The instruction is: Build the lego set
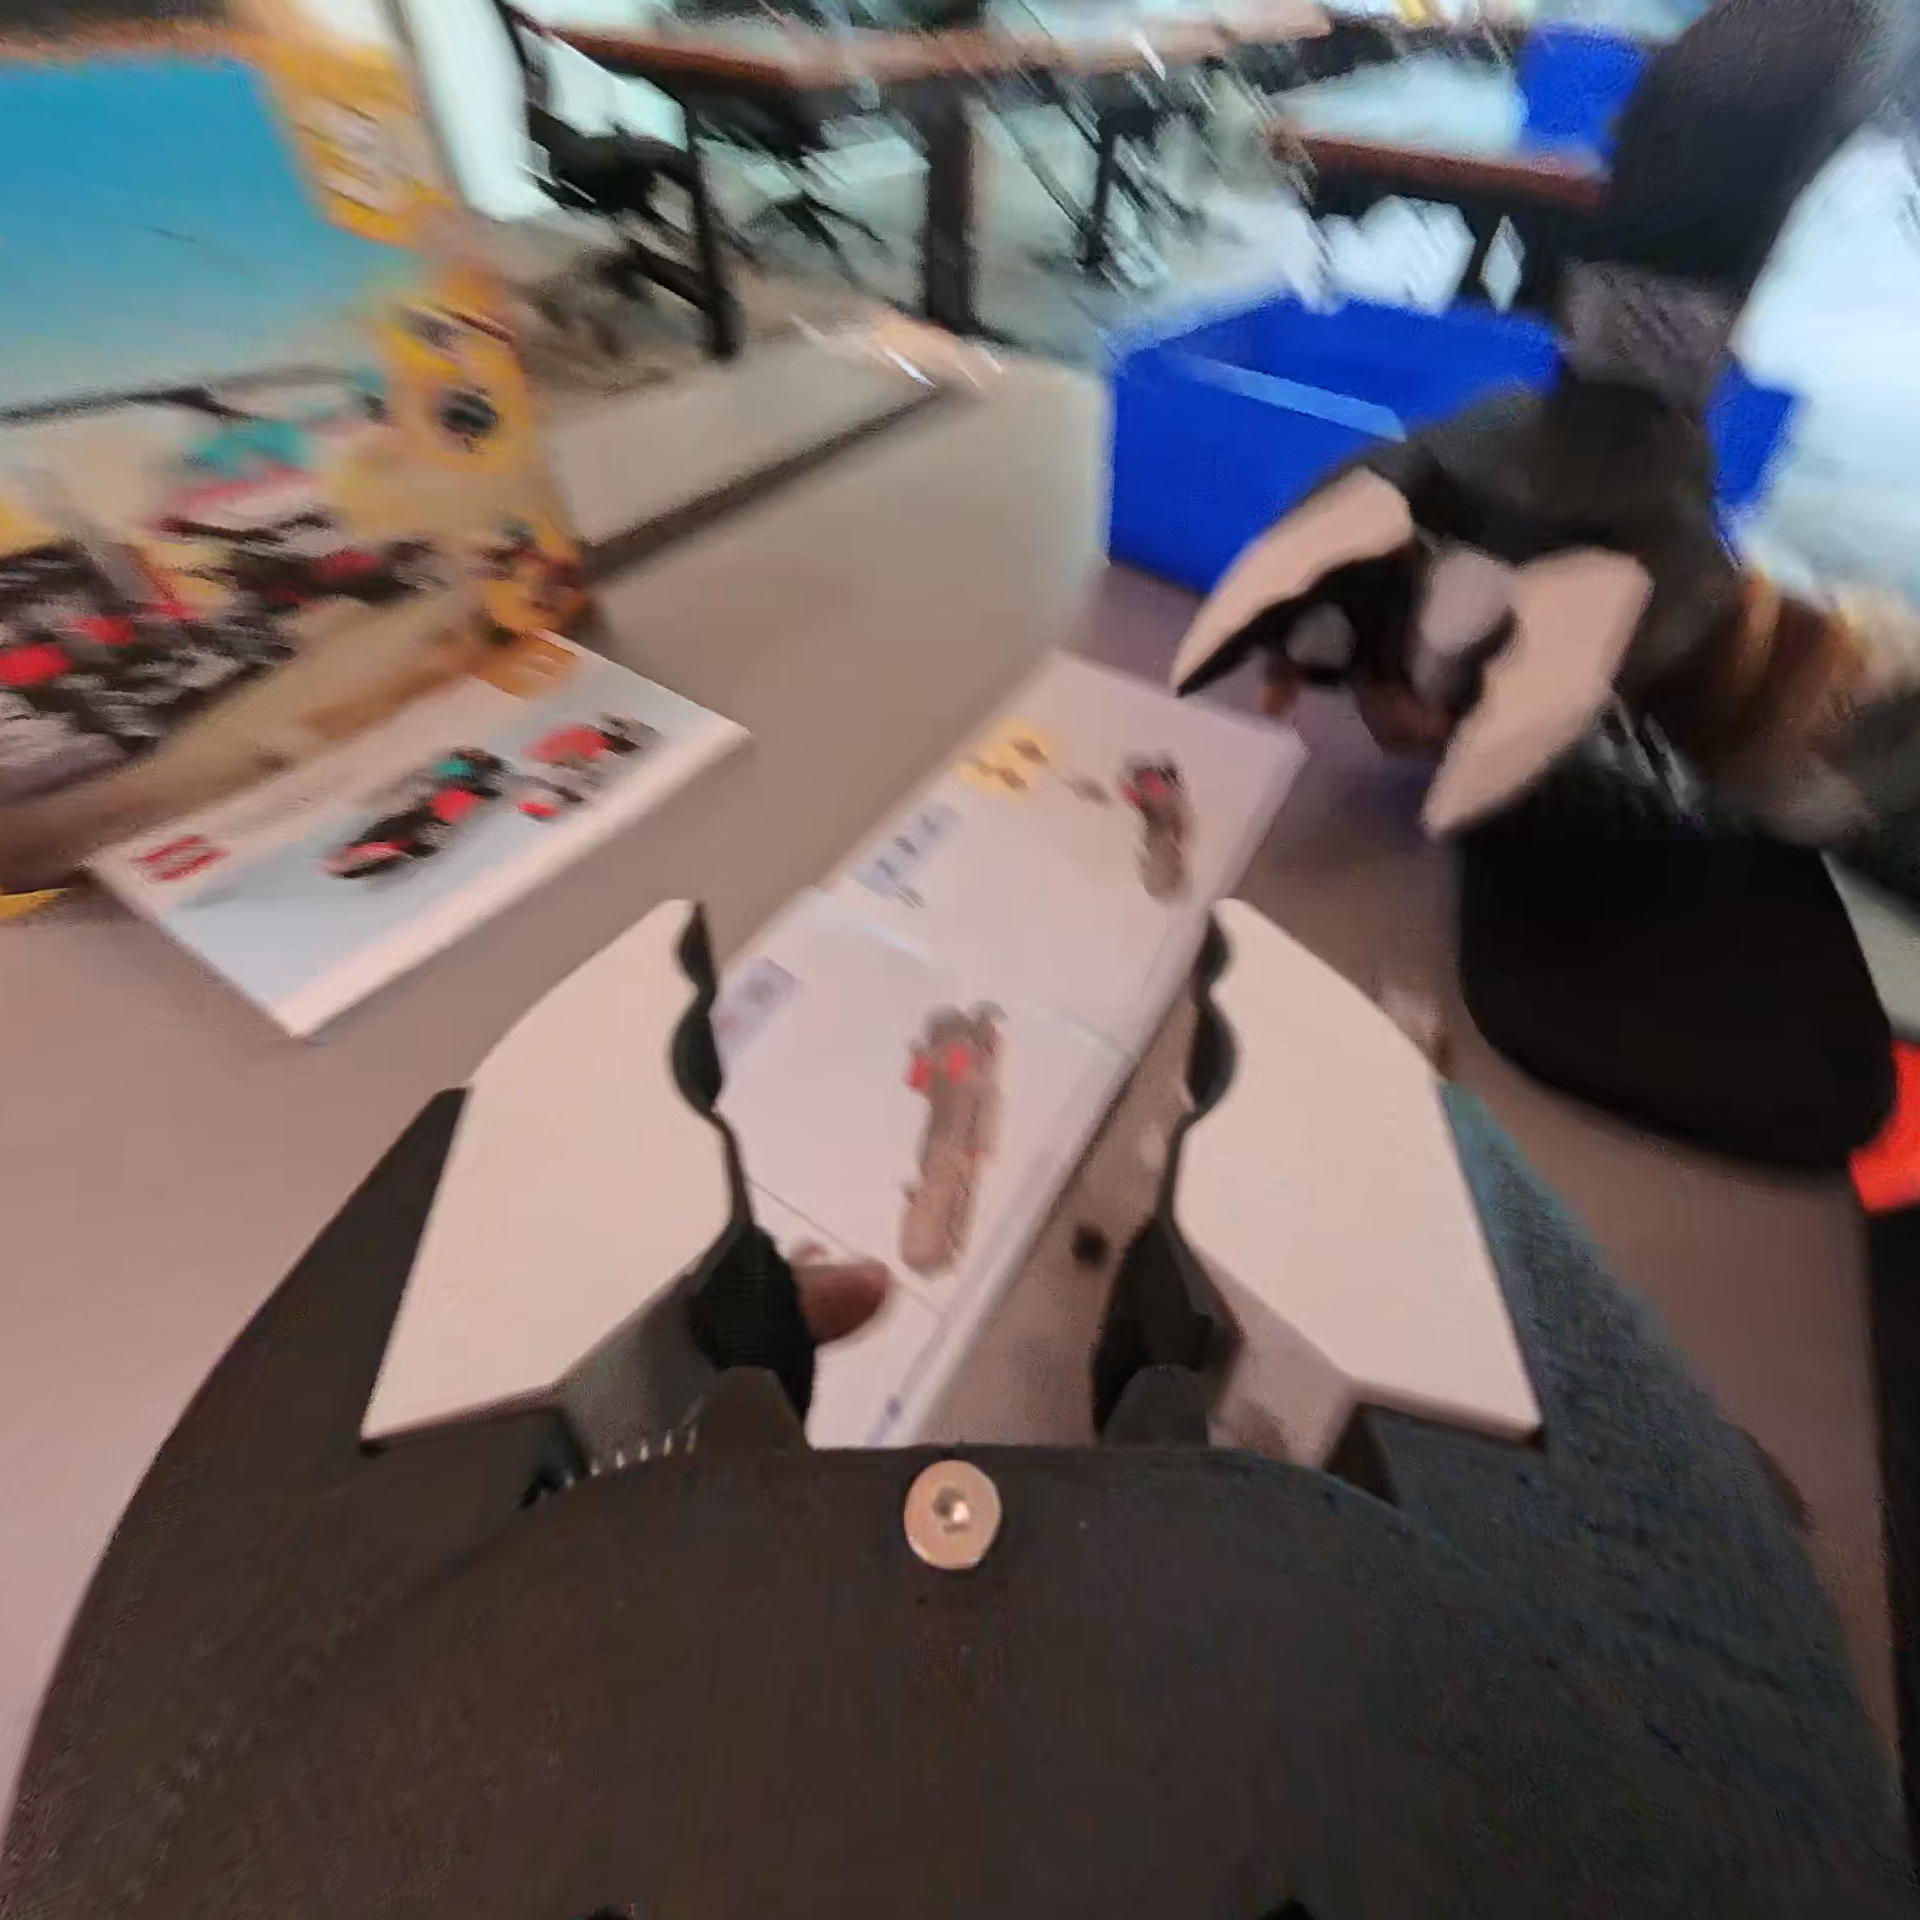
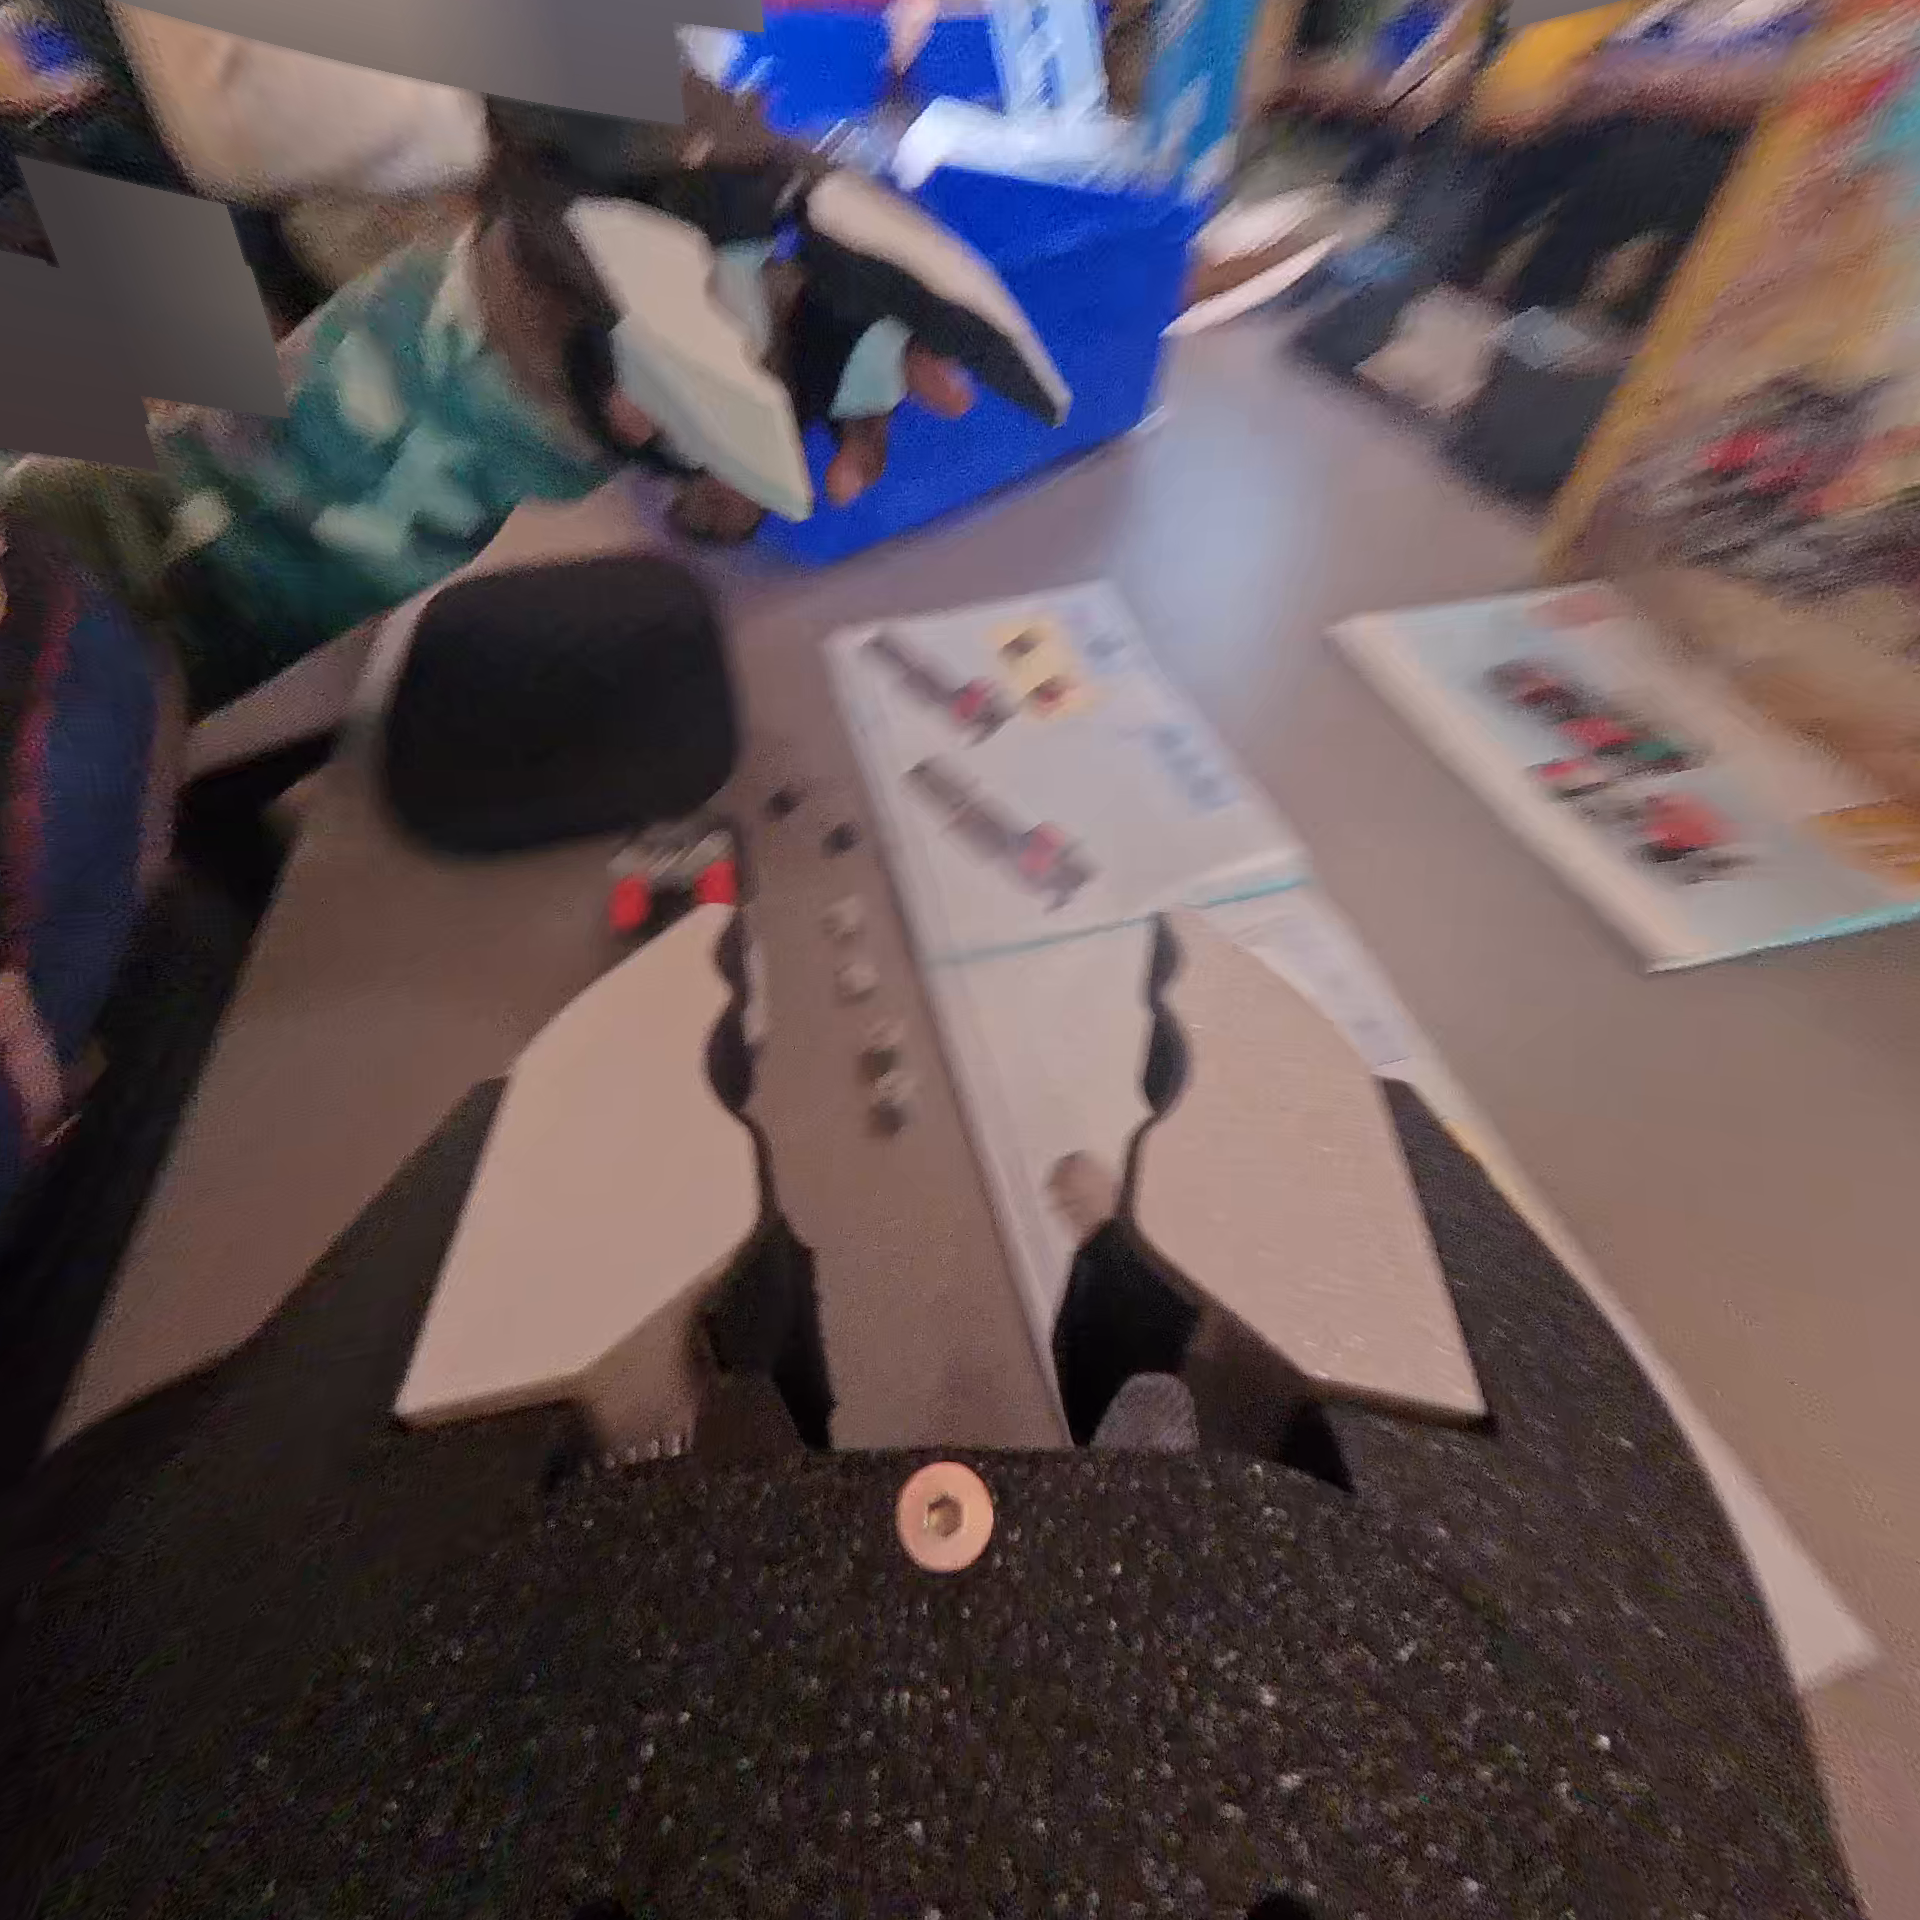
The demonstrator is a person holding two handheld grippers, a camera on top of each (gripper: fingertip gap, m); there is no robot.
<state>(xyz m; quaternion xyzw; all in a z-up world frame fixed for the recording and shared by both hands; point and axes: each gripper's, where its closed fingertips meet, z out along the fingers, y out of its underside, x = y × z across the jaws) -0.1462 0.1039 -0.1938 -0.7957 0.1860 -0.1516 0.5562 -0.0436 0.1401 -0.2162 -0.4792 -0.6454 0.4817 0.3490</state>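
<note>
Left gripper (image 1: 951,935) held low and level, jaws spread wide, nothing between them. Right gripper (image 2: 945,935) likewise wide apart and empty, tilted slightly downward. In the left wrist view, the right gripper appears far right, white fingers (image 1: 1299,566) parted.

Glossy paper booklet (image 2: 1060,769); grainy matt tool (image 2: 945,935) housing (smooth pale fingers (image 2: 613,1164)).

grey tabletop (image 1: 883,582) up front, blue bin (image 1: 1299,416) behind, dark-legged desks (image 1: 935,62) & chair (image 1: 623,156) further back, all blurred.
</note>
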